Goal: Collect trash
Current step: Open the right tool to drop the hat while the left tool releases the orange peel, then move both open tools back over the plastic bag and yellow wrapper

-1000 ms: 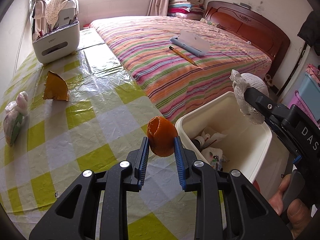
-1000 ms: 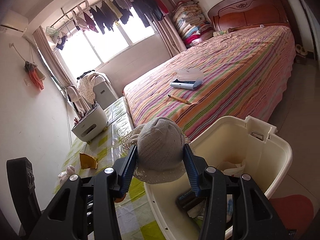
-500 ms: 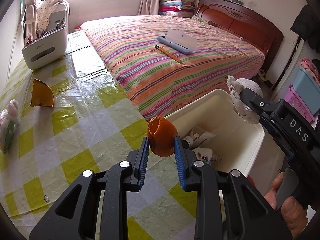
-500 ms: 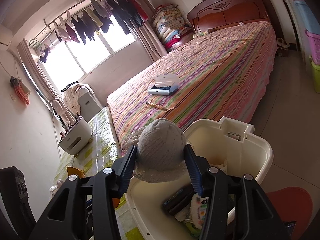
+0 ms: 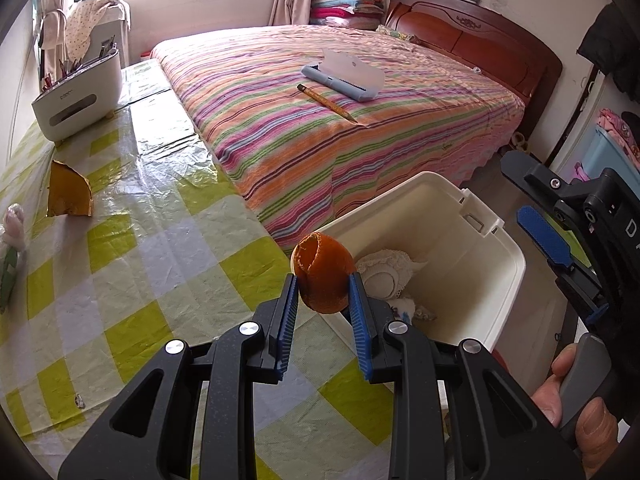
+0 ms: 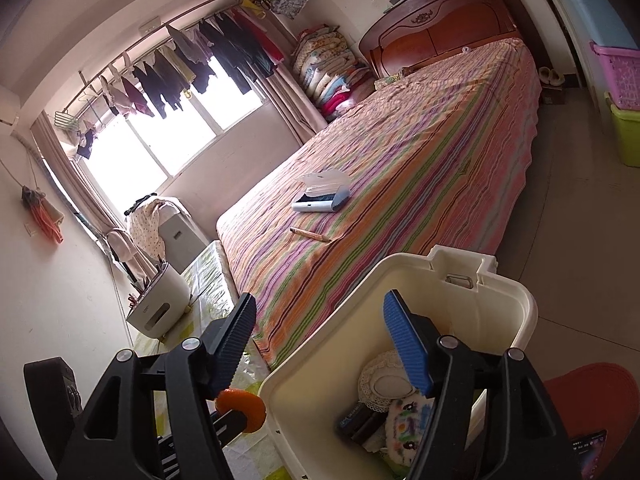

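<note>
My left gripper (image 5: 323, 294) pinches a hollow, rough-rimmed orange peel cup (image 5: 323, 276) beside the smooth white plastic bin (image 5: 502, 280) holding a lace-edged hat (image 5: 384, 276); my right gripper (image 6: 320, 344) gapes wide, empty.

Only legible mark: white "D" on the black body of the right gripper (image 5: 560, 236) at the left wrist view's right edge, rest cut off; logo on the white organizer box (image 5: 76, 96) and print on the stuff in the bin (image 6: 400, 360) too small/blurred to read.
</note>
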{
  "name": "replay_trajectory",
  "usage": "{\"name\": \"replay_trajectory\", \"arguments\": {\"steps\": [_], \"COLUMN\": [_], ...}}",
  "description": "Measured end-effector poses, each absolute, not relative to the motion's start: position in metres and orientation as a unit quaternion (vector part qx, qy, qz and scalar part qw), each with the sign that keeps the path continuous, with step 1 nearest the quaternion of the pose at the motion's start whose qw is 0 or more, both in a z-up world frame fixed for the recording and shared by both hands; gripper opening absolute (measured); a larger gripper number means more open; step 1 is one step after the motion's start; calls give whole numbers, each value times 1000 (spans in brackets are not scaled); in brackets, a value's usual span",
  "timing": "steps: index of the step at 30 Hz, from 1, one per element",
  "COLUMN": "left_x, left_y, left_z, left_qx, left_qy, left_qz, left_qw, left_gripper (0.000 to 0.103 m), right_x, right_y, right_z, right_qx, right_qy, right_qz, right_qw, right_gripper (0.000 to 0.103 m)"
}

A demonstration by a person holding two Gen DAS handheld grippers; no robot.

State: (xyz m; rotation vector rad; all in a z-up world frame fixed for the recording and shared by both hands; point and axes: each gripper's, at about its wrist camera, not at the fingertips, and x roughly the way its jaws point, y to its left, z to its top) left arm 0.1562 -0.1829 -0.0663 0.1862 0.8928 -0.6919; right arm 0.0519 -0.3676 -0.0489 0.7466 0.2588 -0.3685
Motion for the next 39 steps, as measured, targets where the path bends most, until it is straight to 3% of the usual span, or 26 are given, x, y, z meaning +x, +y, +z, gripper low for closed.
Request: {"name": "replay_trajectory", "arguments": {"steps": [12,26,28,30,33,39], "left_x": [158,156,157,157,156,159], "left_y": [-210,-244,-244,-243,-238,-224], "left_z": [-71,-71,-70,-67,-61,-55], "left_qx": [100,118,117,115,116,113], "left_qy": [427,421,419,411,396,395], "left_qz": [-344,-362,-360,-354,-344,-334], "left_qw": [830,823,826,832,843,848], "left_gripper": [25,28,35,57,75,75], "right_x": [18,17,18,19,19,23], "right_y": [-374,-376,-377,-376,-376,-375], "right_z": [-40,-40,-41,-41,-41,-41], "right_qx": [402,413,414,415,413,412], "right_qy": [21,12,15,18,19,27], "right_qz": [-187,-175,-173,-172,-171,-168], "right_qw": [896,894,893,893,894,895], "right_gripper": [65,70,70,70,70,70]}}
